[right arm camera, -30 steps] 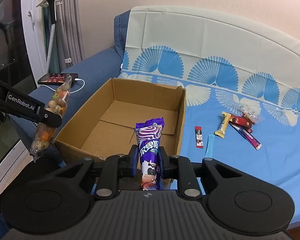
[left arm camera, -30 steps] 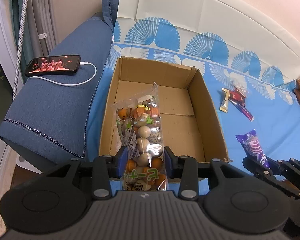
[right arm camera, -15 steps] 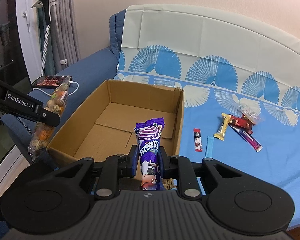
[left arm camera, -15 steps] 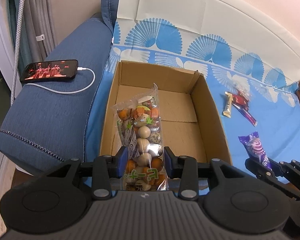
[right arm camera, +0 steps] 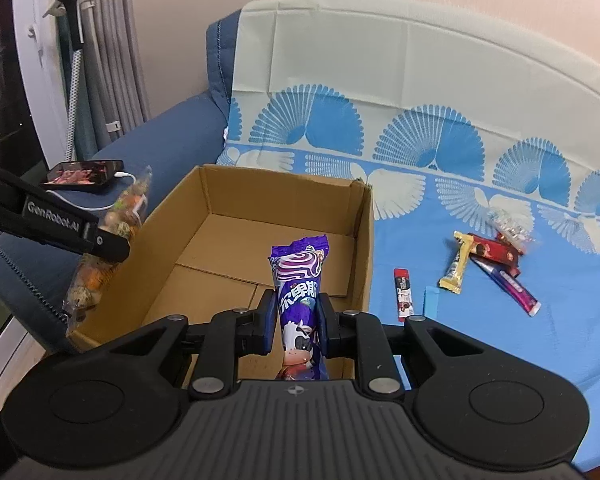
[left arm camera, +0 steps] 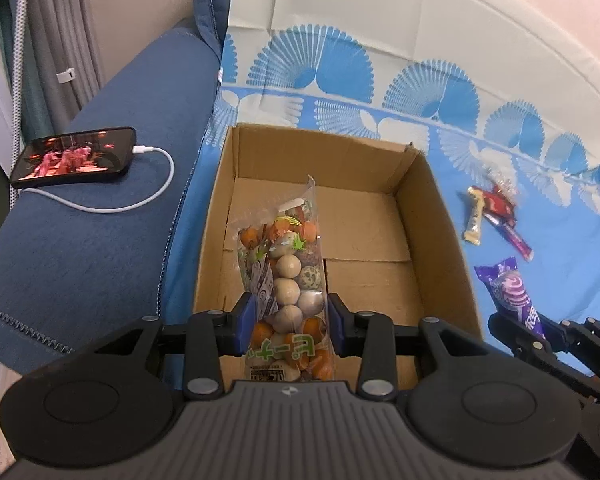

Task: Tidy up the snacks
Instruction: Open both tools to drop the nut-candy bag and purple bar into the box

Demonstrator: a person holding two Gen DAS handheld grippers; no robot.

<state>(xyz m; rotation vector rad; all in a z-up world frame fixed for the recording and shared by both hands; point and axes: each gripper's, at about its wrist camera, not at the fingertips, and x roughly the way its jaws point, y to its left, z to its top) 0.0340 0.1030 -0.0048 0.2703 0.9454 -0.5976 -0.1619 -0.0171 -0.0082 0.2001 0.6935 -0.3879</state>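
Observation:
My left gripper (left arm camera: 288,320) is shut on a clear bag of round orange and beige snacks (left arm camera: 286,276) and holds it above the near edge of an open cardboard box (left arm camera: 432,216). My right gripper (right arm camera: 298,316) is shut on a purple milk-candy packet (right arm camera: 300,292) and holds it above the box's (right arm camera: 364,248) near right corner. The left gripper and its bag (right arm camera: 124,216) show at the left of the right wrist view. The purple packet (left arm camera: 512,296) shows at the right of the left wrist view. The box holds no snacks.
The box sits on a blue-and-white patterned cloth (right arm camera: 460,184) over a blue sofa. Several small snack bars (right arm camera: 488,264) lie on the cloth right of the box. A phone (left arm camera: 74,156) on a white charging cable lies on the sofa arm at the left.
Both grippers have moved forward and slightly towards the box with their snacks still held. The box now sits closer and more centred under both.

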